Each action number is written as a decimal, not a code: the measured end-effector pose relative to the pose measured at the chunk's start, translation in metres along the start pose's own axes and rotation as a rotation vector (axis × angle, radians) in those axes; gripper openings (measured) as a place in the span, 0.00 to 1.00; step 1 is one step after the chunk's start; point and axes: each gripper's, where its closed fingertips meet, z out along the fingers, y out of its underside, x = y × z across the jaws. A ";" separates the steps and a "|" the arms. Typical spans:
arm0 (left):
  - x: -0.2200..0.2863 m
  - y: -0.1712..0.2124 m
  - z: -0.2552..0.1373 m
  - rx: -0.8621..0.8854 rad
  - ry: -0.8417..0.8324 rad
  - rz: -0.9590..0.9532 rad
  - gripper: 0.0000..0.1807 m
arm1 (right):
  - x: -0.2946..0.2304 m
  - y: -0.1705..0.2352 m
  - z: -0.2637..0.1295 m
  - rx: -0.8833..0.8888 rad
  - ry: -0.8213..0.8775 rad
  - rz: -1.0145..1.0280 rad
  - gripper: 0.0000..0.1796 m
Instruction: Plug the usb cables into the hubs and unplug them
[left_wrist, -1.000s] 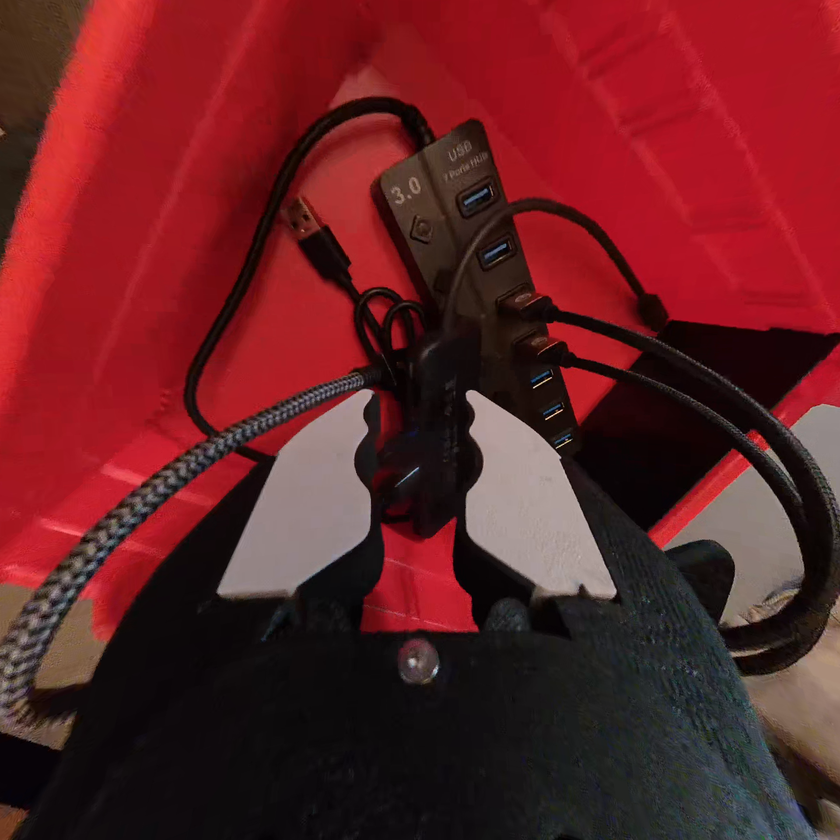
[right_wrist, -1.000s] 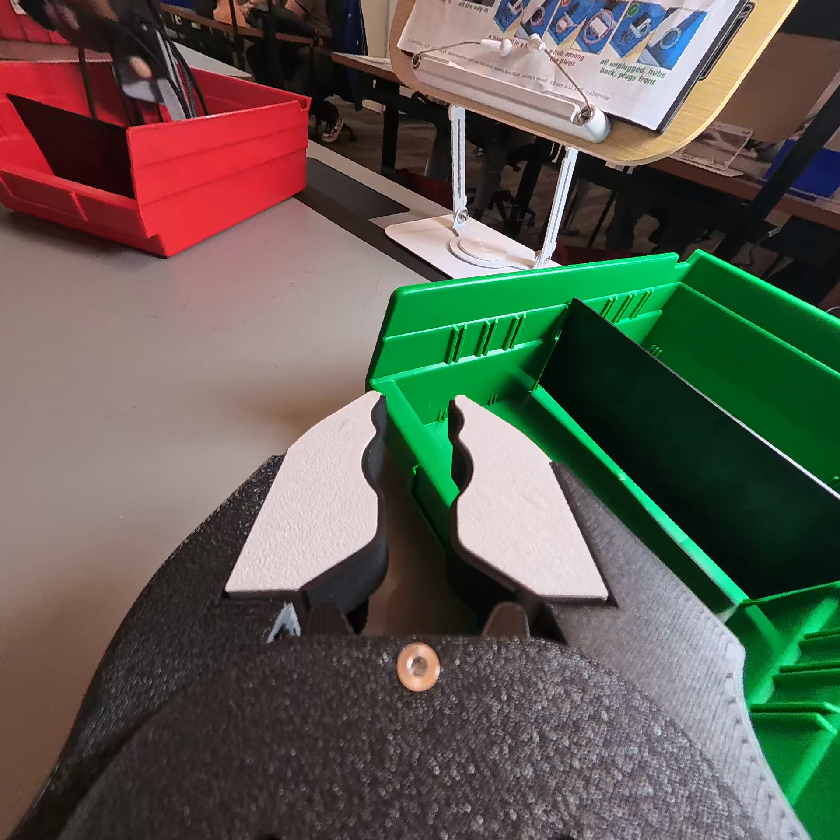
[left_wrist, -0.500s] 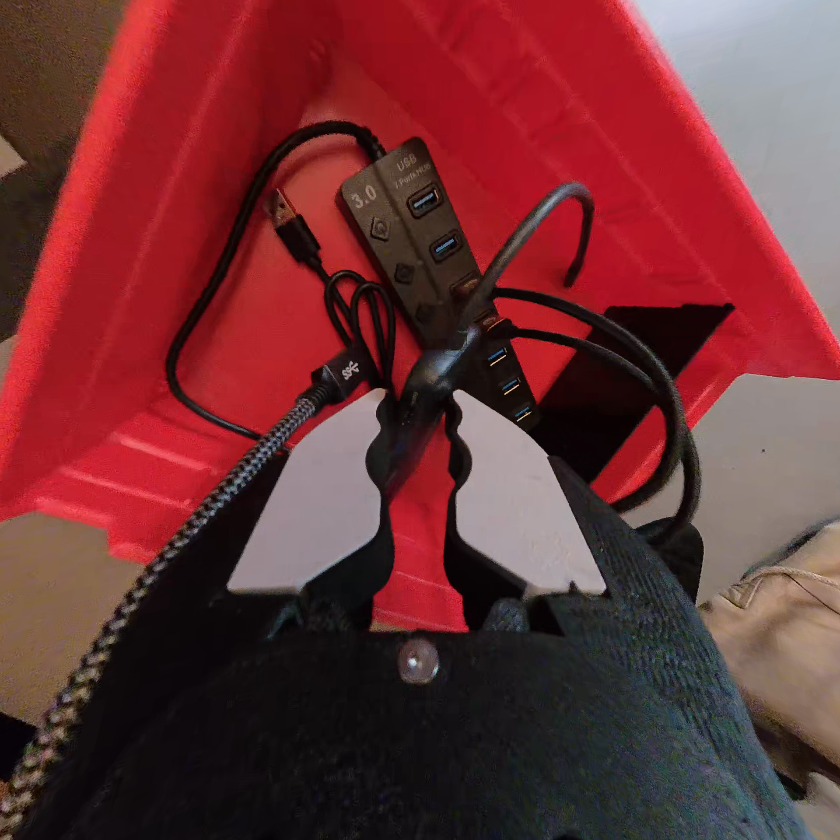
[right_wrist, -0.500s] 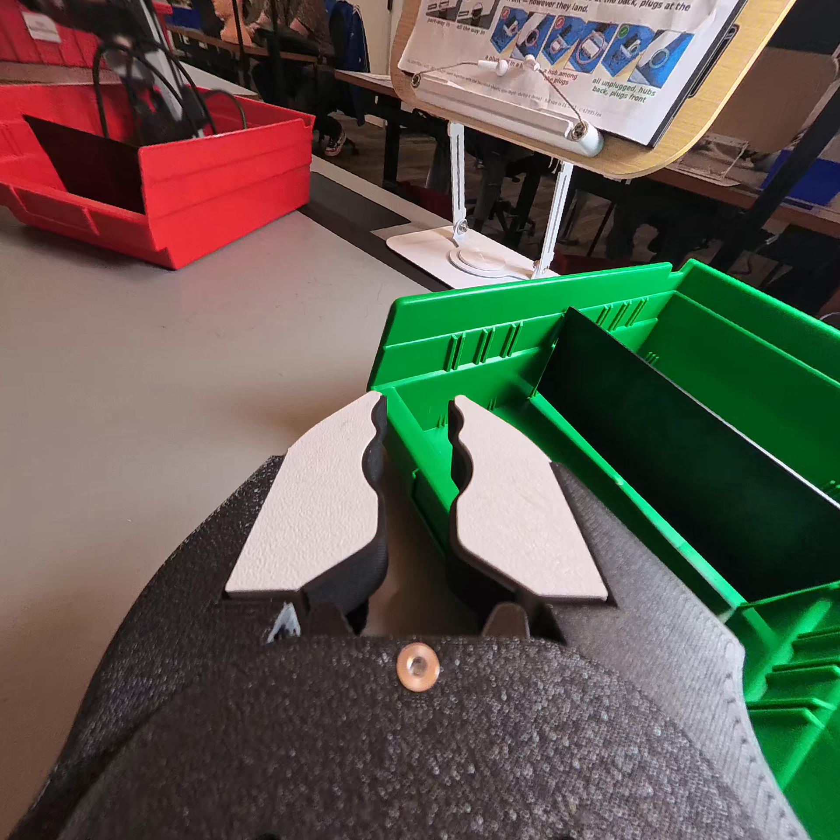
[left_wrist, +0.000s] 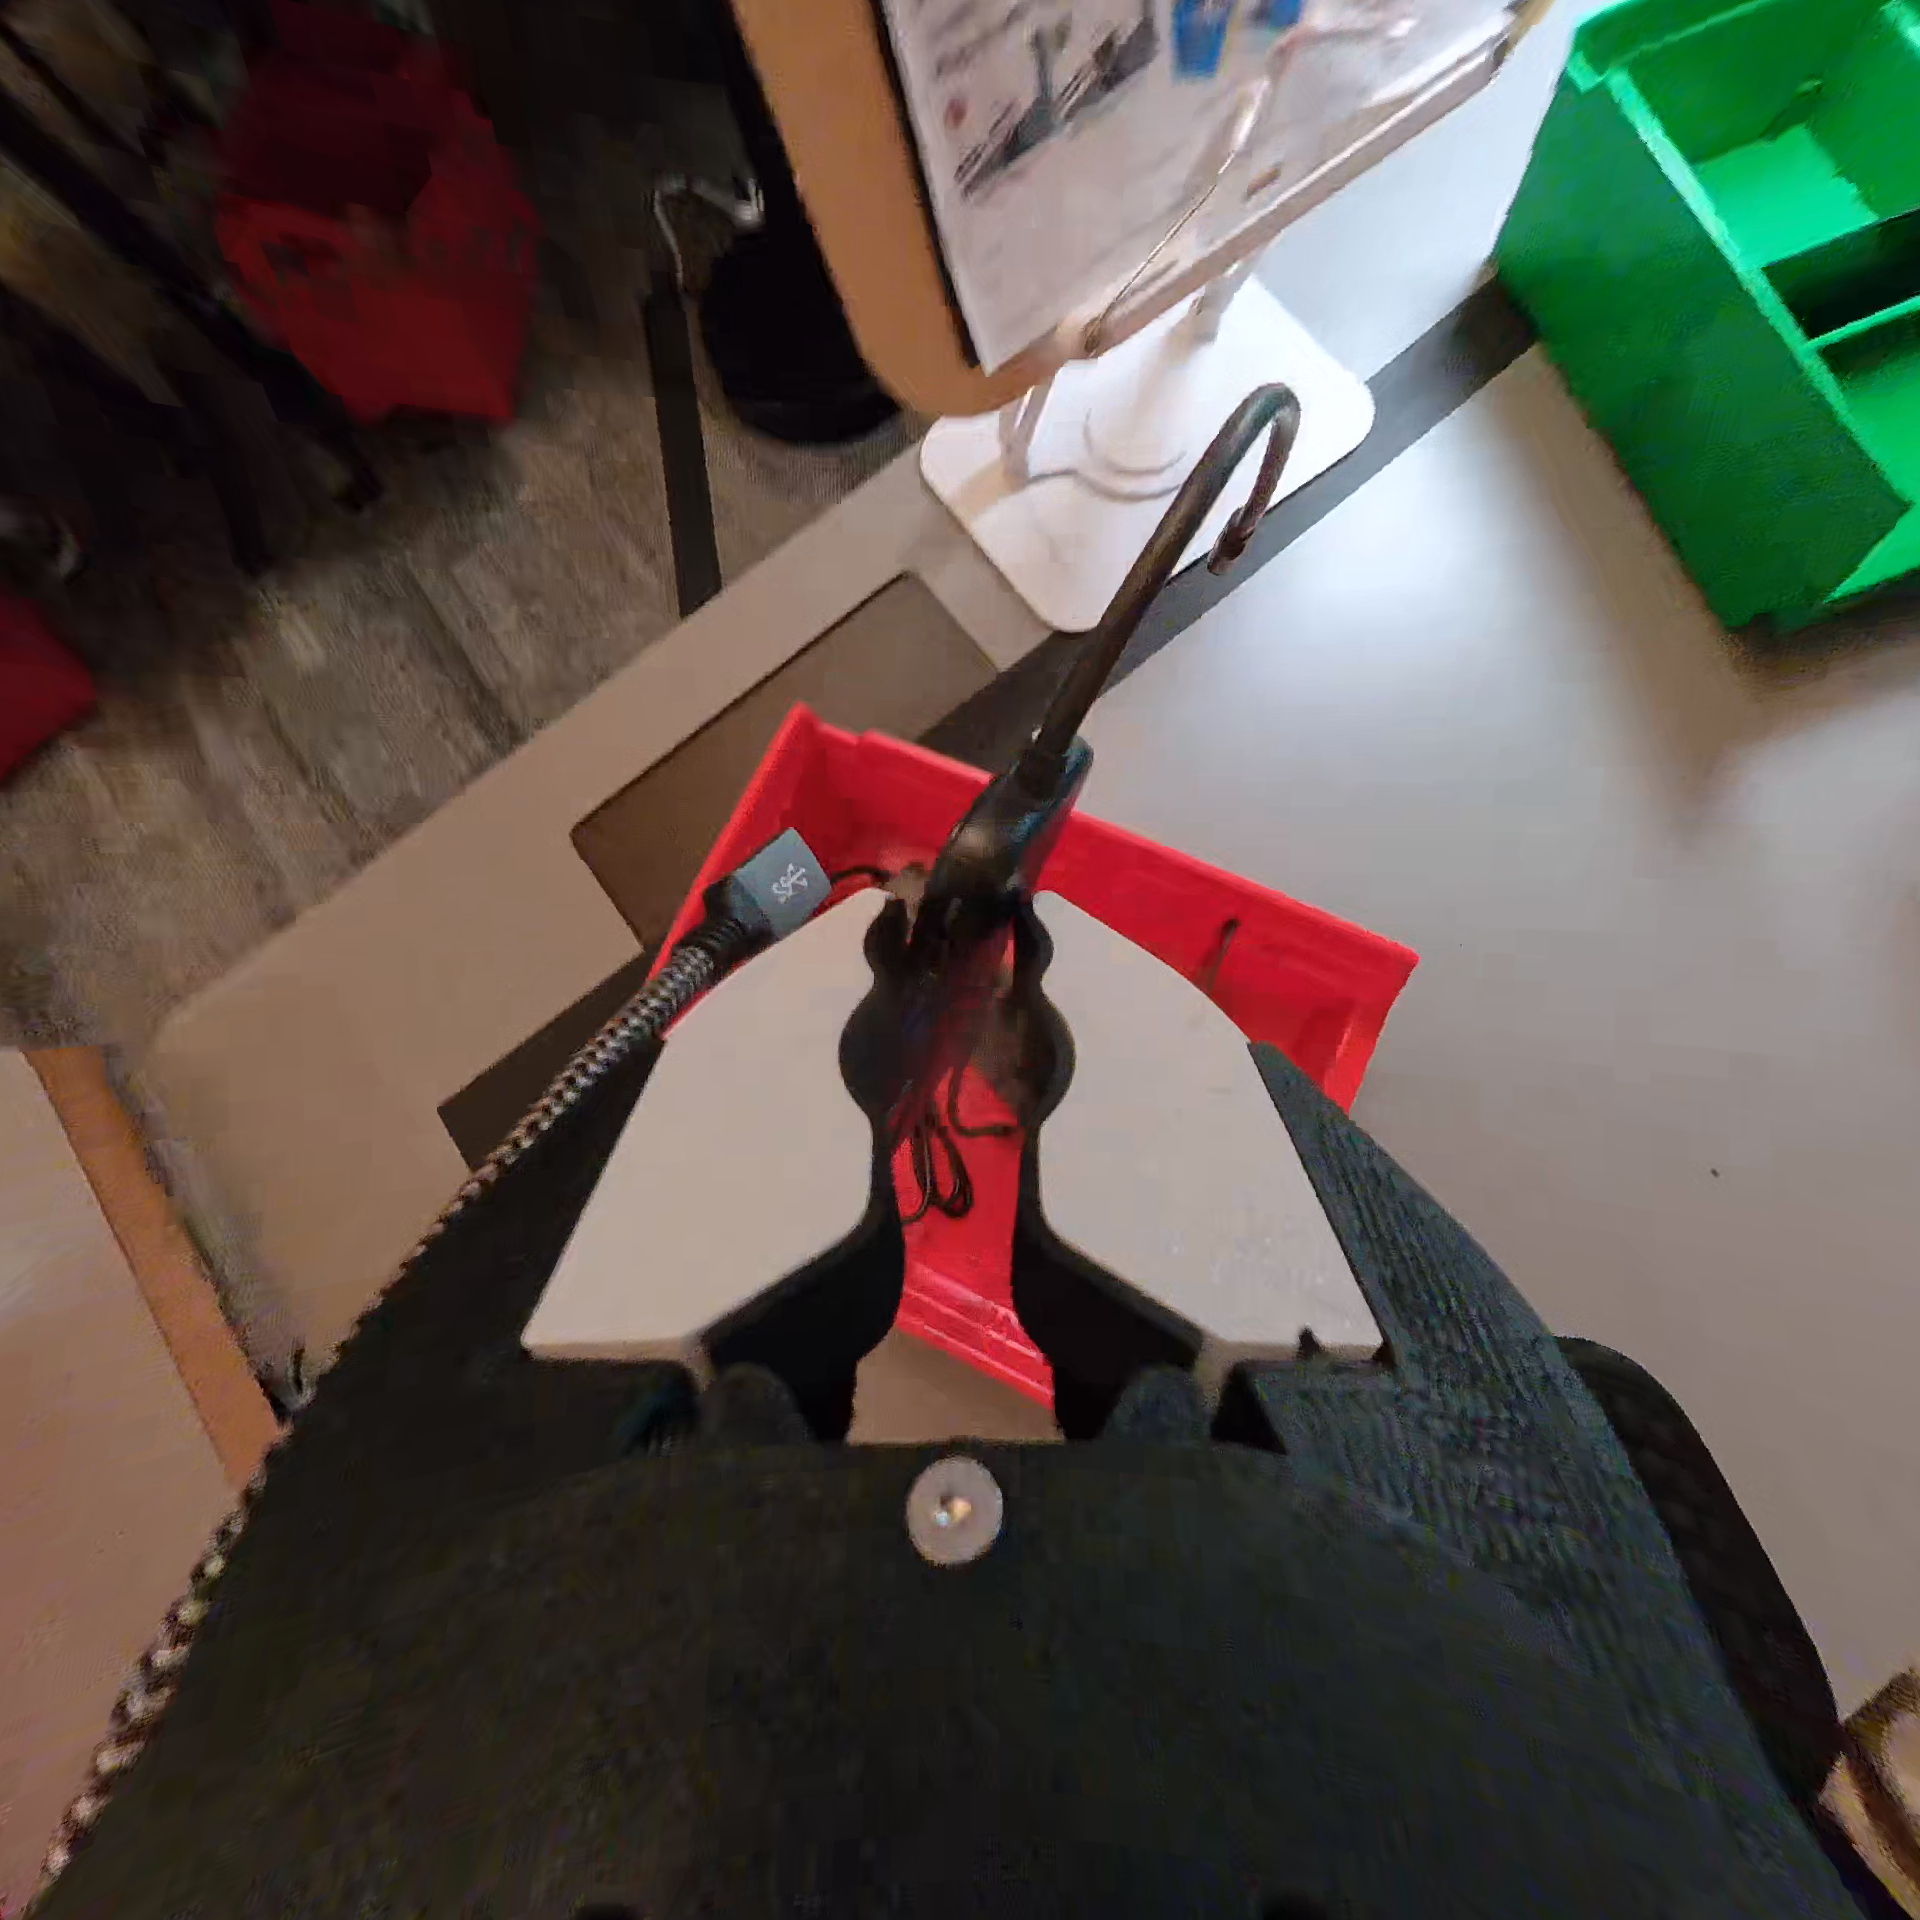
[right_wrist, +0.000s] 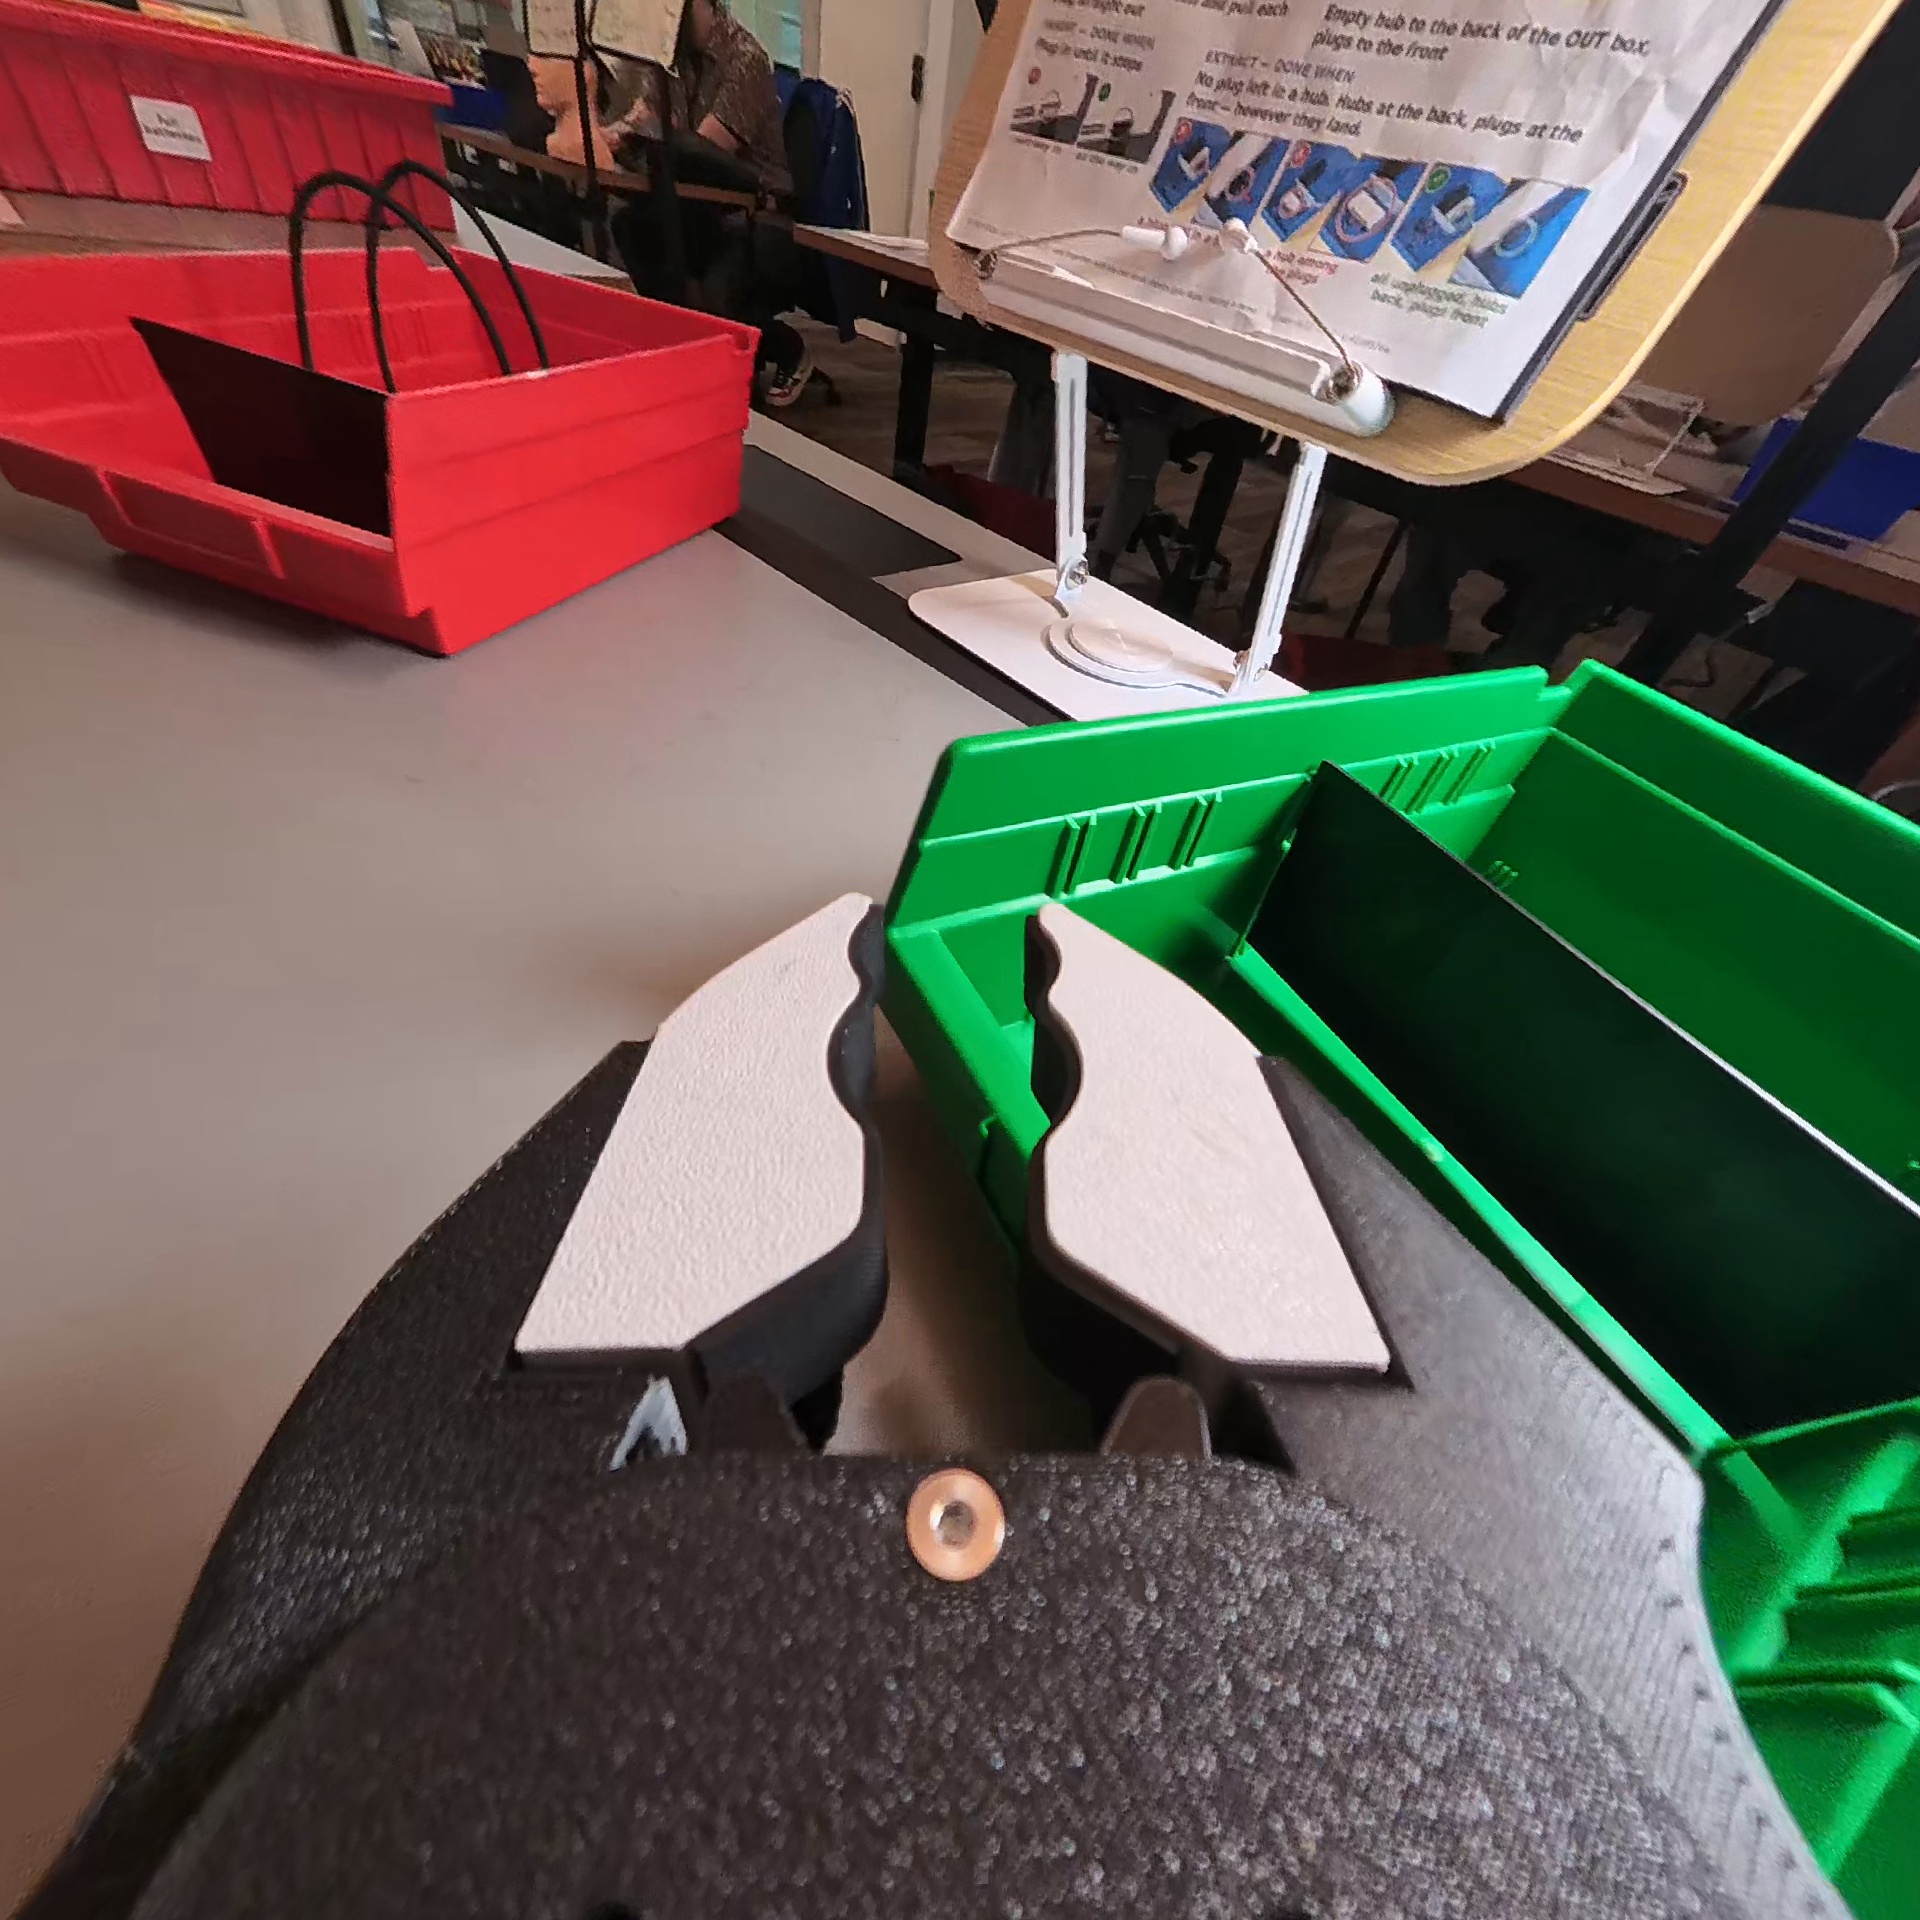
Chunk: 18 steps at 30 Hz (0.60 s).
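1. Holding a small black hub (left_wrist: 987, 862) clenched in my left gripper (left_wrist: 954, 935) at the centre of the left wrist view, I have it well above the red bin (left_wrist: 1278, 935), which sits below, mid-frame.
2. A risk, as I judge it: the grey braided cable (left_wrist: 623, 1039) plugged in at the left trails down past the lower-left edge, and its pull could twist the hub out of my narrow grip.
3. The hub's own short cord (left_wrist: 1164, 551) arcs up toward the upper right with its end loose; it could snag the white stand (left_wrist: 1278, 416) behind it.
4. The hub looks slim, dark and glossy, blurred here, with a grey plug (left_wrist: 781, 883) just left of it.
5. My right gripper (right_wrist: 956, 1039) is released and empty, its fingers parted beside the green bin (right_wrist: 1143, 831) at centre right.
6. Two black cable loops (right_wrist: 416, 270) rise from the red bin at the upper left of the right wrist view.
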 end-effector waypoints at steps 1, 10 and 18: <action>0.015 -0.012 -0.009 0.054 0.015 0.034 0.11 | -0.003 -0.003 0.000 0.011 -0.006 0.002 0.15; 0.223 -0.060 -0.035 0.549 0.498 0.184 0.11 | -0.084 -0.084 0.007 0.263 -0.202 0.055 0.26; 0.318 -0.044 0.022 0.738 0.884 -0.077 0.11 | -0.140 -0.134 0.011 0.388 -0.355 0.024 0.29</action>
